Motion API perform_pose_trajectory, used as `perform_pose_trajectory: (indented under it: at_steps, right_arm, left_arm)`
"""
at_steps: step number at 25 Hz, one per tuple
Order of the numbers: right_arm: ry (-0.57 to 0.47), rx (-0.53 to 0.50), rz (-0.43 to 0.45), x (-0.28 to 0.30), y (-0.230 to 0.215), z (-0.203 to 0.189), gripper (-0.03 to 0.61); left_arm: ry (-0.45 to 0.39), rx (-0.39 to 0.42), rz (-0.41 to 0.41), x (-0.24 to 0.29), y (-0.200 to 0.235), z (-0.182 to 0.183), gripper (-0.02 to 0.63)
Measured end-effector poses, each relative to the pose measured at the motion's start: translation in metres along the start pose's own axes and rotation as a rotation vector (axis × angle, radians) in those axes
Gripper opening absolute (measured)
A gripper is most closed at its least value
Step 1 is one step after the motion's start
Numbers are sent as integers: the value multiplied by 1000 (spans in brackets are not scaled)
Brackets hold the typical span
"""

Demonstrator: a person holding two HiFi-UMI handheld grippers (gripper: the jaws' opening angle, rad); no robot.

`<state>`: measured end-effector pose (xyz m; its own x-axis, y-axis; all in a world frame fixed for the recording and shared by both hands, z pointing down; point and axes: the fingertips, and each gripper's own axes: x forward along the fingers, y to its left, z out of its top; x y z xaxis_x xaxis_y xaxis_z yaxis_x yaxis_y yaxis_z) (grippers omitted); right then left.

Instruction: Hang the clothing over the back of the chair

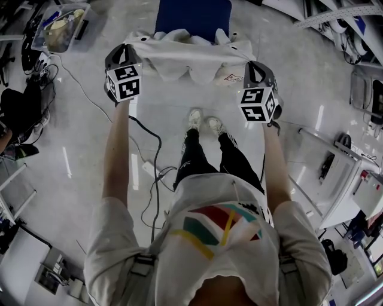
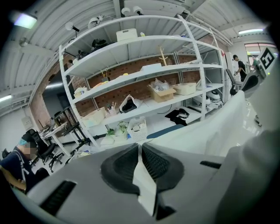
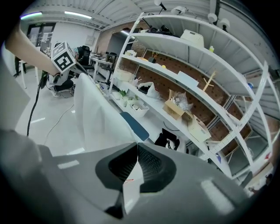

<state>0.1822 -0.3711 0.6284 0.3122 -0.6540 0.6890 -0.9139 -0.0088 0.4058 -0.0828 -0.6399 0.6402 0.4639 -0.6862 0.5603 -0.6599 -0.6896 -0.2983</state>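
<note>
A white garment hangs stretched between my two grippers, just in front of the blue chair. My left gripper is shut on its left edge, and white cloth shows pinched between the dark pads. My right gripper is shut on the right edge, with cloth squeezed between its pads. The garment sags in folds between them. The chair's blue seat lies beyond the cloth; its back is hidden or out of frame.
A clear bin of items stands on the floor at far left. Cables trail across the floor by my feet. White shelving with boxes stands ahead. A person sits at the left. White tables stand at right.
</note>
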Motion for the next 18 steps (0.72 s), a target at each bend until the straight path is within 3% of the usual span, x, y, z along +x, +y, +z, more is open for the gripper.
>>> perform_pose_trajectory:
  at_steps: [4,7,10,18]
  right_arm:
    - [-7,60,21,-2,-1,2,17]
    - [-13,86,45,-4,1,2,61]
    - [-18,86,62,-7,3,3,109]
    - [-59,97,36,-23,-5,18,106]
  left_arm:
    - [6,-1,-14,-1,-4,-1,23]
    - [7,-12,-6,-4,-6,-2,30]
    - [2,-36,0,-8,-7,-3,89]
    - [-26,-50,15,-25,-2,7,98]
